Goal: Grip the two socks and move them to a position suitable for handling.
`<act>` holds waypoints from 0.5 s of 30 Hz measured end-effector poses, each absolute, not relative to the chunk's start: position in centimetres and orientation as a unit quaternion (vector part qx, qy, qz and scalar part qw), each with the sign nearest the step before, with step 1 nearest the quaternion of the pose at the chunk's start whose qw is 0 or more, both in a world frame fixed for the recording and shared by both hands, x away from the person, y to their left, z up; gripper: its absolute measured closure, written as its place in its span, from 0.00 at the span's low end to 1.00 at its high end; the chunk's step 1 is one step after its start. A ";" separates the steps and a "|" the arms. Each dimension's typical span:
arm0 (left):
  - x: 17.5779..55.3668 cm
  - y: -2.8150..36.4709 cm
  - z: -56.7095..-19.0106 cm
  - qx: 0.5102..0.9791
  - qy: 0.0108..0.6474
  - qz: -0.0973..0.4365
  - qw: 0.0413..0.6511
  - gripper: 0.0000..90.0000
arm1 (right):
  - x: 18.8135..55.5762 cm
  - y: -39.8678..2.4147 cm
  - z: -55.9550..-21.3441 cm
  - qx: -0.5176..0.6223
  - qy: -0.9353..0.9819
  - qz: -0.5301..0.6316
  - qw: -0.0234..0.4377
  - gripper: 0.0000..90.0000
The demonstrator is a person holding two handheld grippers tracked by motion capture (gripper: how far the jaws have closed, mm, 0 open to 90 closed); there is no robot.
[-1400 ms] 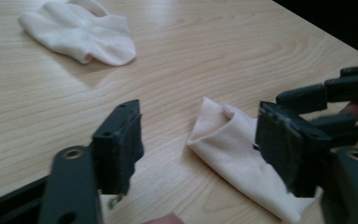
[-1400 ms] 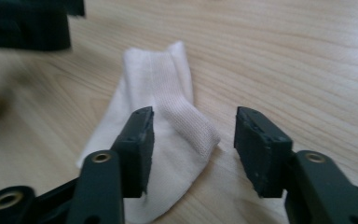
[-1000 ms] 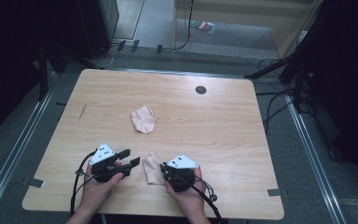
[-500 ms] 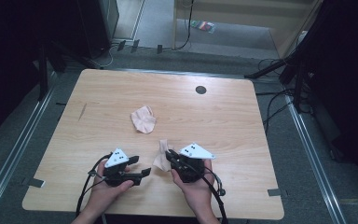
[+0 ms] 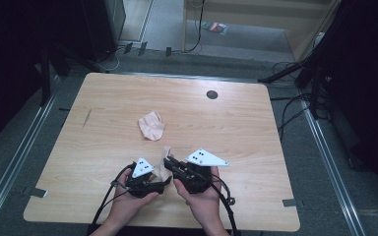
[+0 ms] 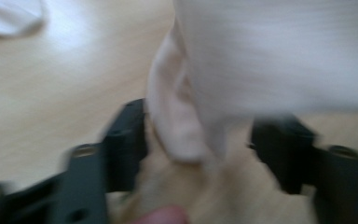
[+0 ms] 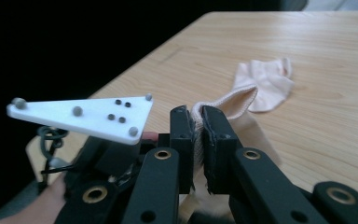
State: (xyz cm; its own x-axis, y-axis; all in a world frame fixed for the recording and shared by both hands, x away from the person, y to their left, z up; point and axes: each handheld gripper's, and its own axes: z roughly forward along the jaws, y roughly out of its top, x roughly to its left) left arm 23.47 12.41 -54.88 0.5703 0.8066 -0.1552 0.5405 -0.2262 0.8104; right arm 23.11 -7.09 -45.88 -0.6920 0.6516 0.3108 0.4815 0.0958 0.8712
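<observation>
both hands now sit close together near the front edge of the desk [image 5: 256, 123], where a second ago they were further apart; the right gripper [image 5: 169, 163] has come up off the wood, lifting a pale pink sock [image 5: 163, 162] by its cuff, and the left gripper [image 5: 164, 180] has slid in beside it.

two socks are on view, both the same pale pink. one is the lifted sock, hanging just off the desk between the two grippers. the other sock [image 5: 151, 126] lies crumpled near the middle of the desk, well apart from the hands. there are two grippers, each with a white three-cornered plate on top, and one dark round hole [image 5: 211, 94] toward the far right corner of the desk.

the right gripper view shows what the high view cannot: the right gripper [image 7: 198, 122] has its jaws clamped tight on the ribbed cuff of the sock [image 7: 223, 105], with the second sock [image 7: 268, 84] lying flat beyond it and the left gripper's white plate just to the side.

the left gripper view, blurred, shows the left gripper [image 6: 198, 140] with its jaws apart and the sock [image 6: 182, 116] hanging down between them; the jaws have just been closing in, but the pads do not press the fabric. a corner of the second sock [image 6: 9, 16] shows far off.
</observation>
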 end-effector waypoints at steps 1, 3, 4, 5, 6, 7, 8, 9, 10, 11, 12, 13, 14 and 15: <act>23.6 13.7 -54.4 0.762 0.441 0.170 0.443 0.77 | 23.1 -7.3 -45.6 0.382 0.732 0.559 0.072 0.94; 23.5 15.4 -53.9 0.754 0.452 0.202 0.432 0.88 | 23.2 -7.7 -45.7 0.386 0.731 0.557 0.079 0.95; 23.5 15.4 -53.9 0.754 0.452 0.202 0.432 0.93 | 23.2 -7.7 -45.7 0.386 0.731 0.557 0.079 0.95; 23.3 16.2 -53.6 0.752 0.452 0.221 0.426 0.97 | 23.6 -7.9 -46.2 0.393 0.734 0.548 0.080 0.95; 23.0 16.8 -53.4 0.750 0.448 0.245 0.419 0.97 | 23.6 -7.9 -46.2 0.393 0.734 0.548 0.080 0.95; 22.6 17.2 -53.0 0.755 0.438 0.273 0.405 0.99 | 23.8 -7.9 -46.7 0.398 0.737 0.541 0.081 0.96; 22.2 17.4 -52.7 0.758 0.430 0.294 0.393 0.99 | 23.9 -7.9 -47.2 0.402 0.740 0.533 0.078 0.96; 21.9 17.4 -52.5 0.764 0.421 0.304 0.382 0.99 | 24.1 -7.8 -47.9 0.403 0.745 0.526 0.076 0.96; 21.9 17.3 -52.6 0.776 0.415 0.302 0.366 0.99 | 24.4 -7.8 -48.6 0.409 0.748 0.517 0.075 0.96; 22.1 16.9 -53.2 0.794 0.413 0.280 0.347 0.97 | 24.9 -8.0 -49.9 0.420 0.754 0.500 0.071 0.96; 22.1 16.9 -53.2 0.794 0.413 0.280 0.347 0.94 | 24.9 -8.0 -49.9 0.420 0.754 0.500 0.071 0.96; 22.6 16.6 -54.4 0.806 0.422 0.243 0.337 0.92 | 25.5 -8.5 -51.2 0.437 0.757 0.480 0.070 0.96; 22.6 16.6 -54.4 0.806 0.422 0.243 0.337 0.88 | 25.5 -8.5 -51.2 0.437 0.757 0.480 0.070 0.96; 22.7 16.5 -54.7 0.809 0.424 0.228 0.337 0.83 | 26.1 -9.3 -52.1 0.450 0.763 0.460 0.065 0.96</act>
State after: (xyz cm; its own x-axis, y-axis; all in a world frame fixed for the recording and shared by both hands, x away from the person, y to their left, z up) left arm 22.73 16.45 -54.75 0.5357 0.8402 0.0839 0.5323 -0.4132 0.7388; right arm 26.05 -9.30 -52.13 -0.5860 0.7464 0.3154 0.6274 0.1717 0.7595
